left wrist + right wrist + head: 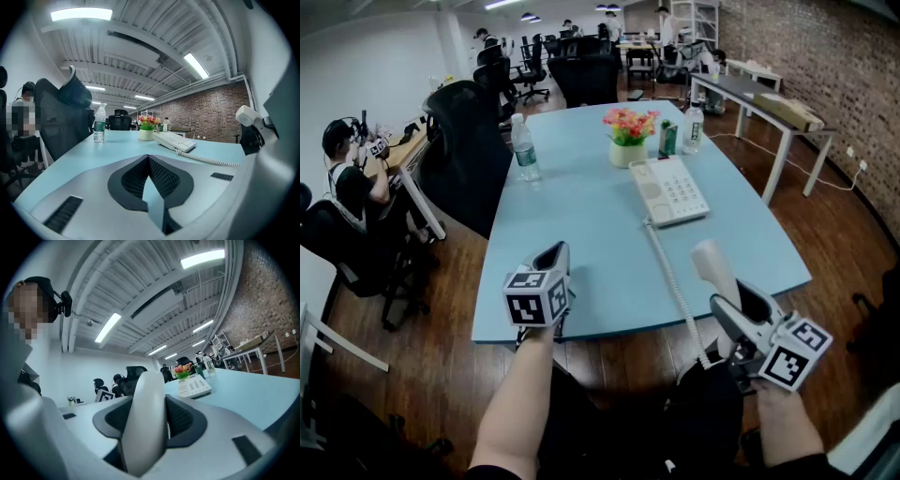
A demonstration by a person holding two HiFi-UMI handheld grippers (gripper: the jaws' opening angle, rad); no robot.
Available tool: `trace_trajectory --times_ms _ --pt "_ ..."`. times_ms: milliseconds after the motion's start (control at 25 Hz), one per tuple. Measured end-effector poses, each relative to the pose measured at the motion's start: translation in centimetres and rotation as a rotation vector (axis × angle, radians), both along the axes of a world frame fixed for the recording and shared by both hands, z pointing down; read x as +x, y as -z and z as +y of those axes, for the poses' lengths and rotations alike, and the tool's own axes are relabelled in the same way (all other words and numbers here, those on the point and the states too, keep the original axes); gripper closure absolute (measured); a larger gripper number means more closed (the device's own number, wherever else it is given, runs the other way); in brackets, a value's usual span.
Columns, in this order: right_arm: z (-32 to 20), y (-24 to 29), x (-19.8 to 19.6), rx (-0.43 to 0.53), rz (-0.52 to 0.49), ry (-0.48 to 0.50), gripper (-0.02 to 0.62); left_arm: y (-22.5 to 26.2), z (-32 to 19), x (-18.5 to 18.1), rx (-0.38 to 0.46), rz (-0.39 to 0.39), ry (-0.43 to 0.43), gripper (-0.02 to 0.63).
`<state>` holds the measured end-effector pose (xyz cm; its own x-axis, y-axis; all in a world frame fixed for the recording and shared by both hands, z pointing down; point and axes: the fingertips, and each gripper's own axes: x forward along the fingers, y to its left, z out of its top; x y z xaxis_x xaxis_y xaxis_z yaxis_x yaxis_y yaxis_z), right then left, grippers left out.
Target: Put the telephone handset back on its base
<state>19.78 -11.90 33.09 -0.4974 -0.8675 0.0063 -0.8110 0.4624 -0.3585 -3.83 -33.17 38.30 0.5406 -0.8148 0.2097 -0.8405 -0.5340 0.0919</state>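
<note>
The white telephone base [670, 190] lies on the light blue table [581, 225], right of centre, keypad up. My right gripper [733, 305] is shut on the white handset [713, 267], which it holds upright off the table's near right edge. In the right gripper view the handset [145, 423] fills the space between the jaws, with the base [194, 386] farther off. A coiled cord [670, 277] runs from the base to the handset. My left gripper [555, 255] hovers at the table's near edge, shut and with nothing in it; its pads [159, 176] meet at the tips.
Behind the base stand a flower pot [628, 136], a green can [667, 138] and a water bottle [694, 127]. Another bottle [525, 148] stands at the far left of the table. Black office chairs [469, 150] line the left side, where a person [352, 178] sits.
</note>
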Motion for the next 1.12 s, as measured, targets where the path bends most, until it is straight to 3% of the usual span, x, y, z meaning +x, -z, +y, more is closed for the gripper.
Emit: trace_trajectory --times_ms 640,920,1120 --pt "-2.7 1.2 -0.1 0.014 0.023 0.002 0.359 0.1 0.1 0.2 0.002 -0.003 -0.008 0.607" --pt "-10.6 3.2 -0.2 -0.004 0.070 0.014 0.359 0.2 0.0 0.3 0.004 -0.004 -0.012 0.607" --pt "-18.2 2.7 1.5 -0.075 0.159 -0.074 0.359 0.1 0.0 0.4 0.003 -0.003 -0.019 0.607"
